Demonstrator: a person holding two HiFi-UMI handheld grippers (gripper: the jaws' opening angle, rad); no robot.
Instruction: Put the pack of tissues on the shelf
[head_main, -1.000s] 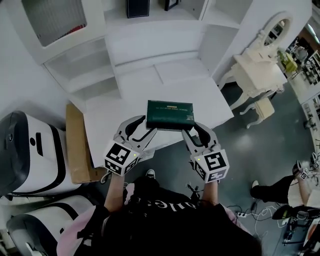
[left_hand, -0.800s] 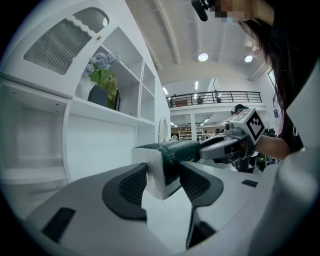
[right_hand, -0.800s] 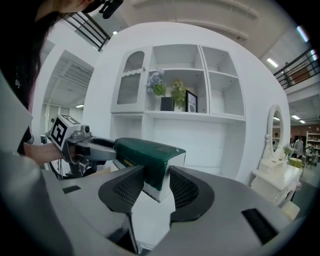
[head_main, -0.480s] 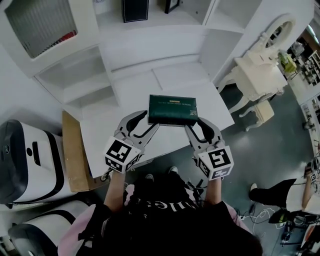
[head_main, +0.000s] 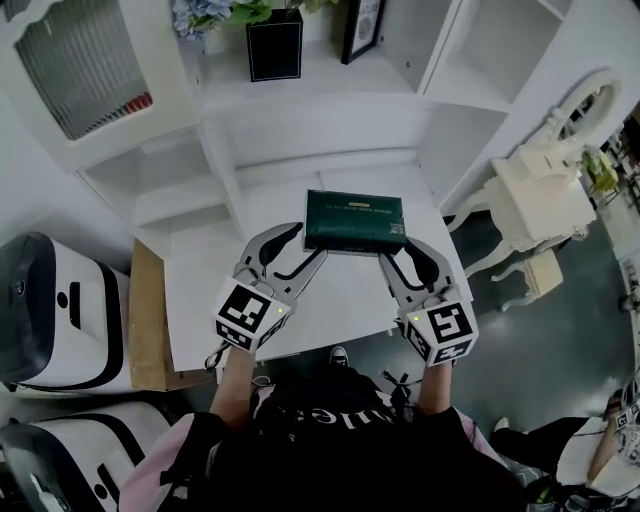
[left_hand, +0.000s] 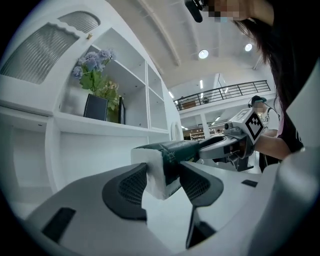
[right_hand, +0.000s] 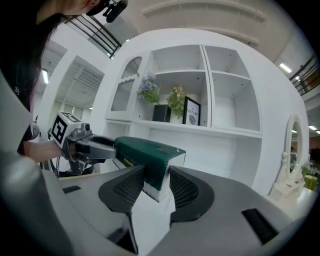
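Left gripper (head_main: 308, 243) and right gripper (head_main: 397, 250) jaws clamp the pack of tissues (head_main: 355, 222) above the tabletop (head_main: 330, 300), its print unreadable; only the head view shows the cardboard box (head_main: 150, 300) beside the tabletop.

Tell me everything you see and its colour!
pack of tissues: one, dark green, held over the desk
shelf unit: one, white, behind desk
flower pot: one, black, on shelf unit
picture frame: one, black, right of pot
desk: one, white, under pack
dressing table: one, white, far right
cardboard box: one, brown, left of desk
left tongs: one, grey, shut on pack's left end
right tongs: one, grey, shut on pack's right end
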